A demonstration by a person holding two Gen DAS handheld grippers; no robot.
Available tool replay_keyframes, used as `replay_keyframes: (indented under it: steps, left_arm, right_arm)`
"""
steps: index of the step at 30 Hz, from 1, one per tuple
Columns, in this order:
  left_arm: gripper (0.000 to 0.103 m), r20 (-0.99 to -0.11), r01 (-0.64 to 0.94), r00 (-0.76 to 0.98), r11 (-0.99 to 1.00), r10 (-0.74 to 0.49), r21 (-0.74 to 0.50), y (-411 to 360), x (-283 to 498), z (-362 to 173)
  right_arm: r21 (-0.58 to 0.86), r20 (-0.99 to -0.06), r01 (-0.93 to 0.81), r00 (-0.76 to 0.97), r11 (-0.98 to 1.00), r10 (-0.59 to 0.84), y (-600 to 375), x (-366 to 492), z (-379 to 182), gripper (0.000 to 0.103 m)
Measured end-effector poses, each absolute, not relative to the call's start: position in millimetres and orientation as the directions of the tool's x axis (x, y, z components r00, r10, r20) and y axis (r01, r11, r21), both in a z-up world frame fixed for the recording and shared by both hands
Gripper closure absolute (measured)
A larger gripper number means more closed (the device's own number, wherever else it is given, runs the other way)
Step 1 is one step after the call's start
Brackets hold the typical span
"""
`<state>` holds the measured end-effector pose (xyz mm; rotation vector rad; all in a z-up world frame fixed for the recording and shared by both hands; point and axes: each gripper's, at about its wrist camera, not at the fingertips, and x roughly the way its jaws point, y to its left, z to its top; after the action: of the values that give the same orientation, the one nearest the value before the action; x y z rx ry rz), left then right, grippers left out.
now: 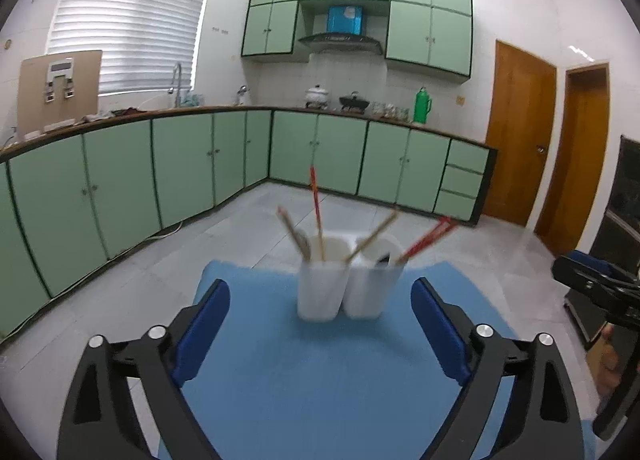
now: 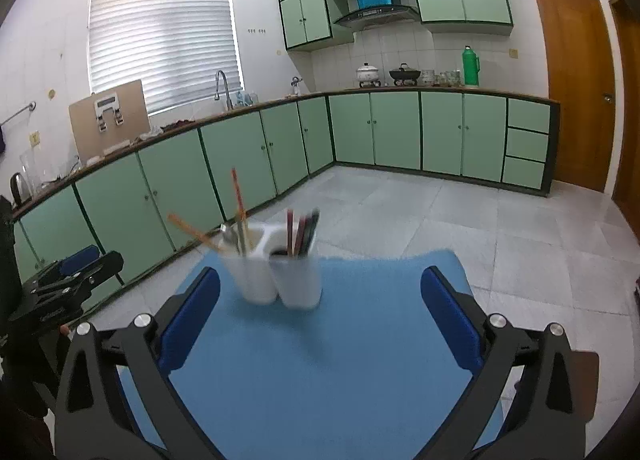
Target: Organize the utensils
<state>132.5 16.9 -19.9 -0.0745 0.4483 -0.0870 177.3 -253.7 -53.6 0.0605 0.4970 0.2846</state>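
Note:
Two white utensil cups stand side by side on a blue mat [image 1: 320, 380]. In the left wrist view the left cup [image 1: 322, 284] holds chopsticks and a spoon, and the right cup [image 1: 374, 280] holds red and wooden chopsticks and a dark utensil. My left gripper [image 1: 320, 300] is open and empty, a short way in front of the cups. In the right wrist view the cups [image 2: 280, 272] stand left of centre on the mat [image 2: 340, 360]. My right gripper [image 2: 320, 288] is open and empty, close in front of them.
Green kitchen cabinets [image 1: 180, 164] run along the back and left walls, across a grey tiled floor [image 2: 480, 228]. The right gripper's body [image 1: 600, 292] shows at the right edge of the left wrist view. The left gripper's body [image 2: 60, 284] shows at the left of the right wrist view.

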Motion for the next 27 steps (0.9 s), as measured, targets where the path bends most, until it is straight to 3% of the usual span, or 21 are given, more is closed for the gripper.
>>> replay_keyframes:
  steps: [9,27]
  left_arm:
    - [0.01,-0.486,0.076,0.867,0.994,-0.107,-0.082,2,83,-46]
    - [0.01,-0.38,0.11,0.918,0.993,-0.115,-0.036,-13,45,3]
  right_arm:
    - [0.124,-0.511,-0.254,0.813,0.959,0.281,-247,126,-80,0.005]
    - [0.098,-0.432,-0.32,0.839,0.942,0.33,-232,91,-34,0.005]
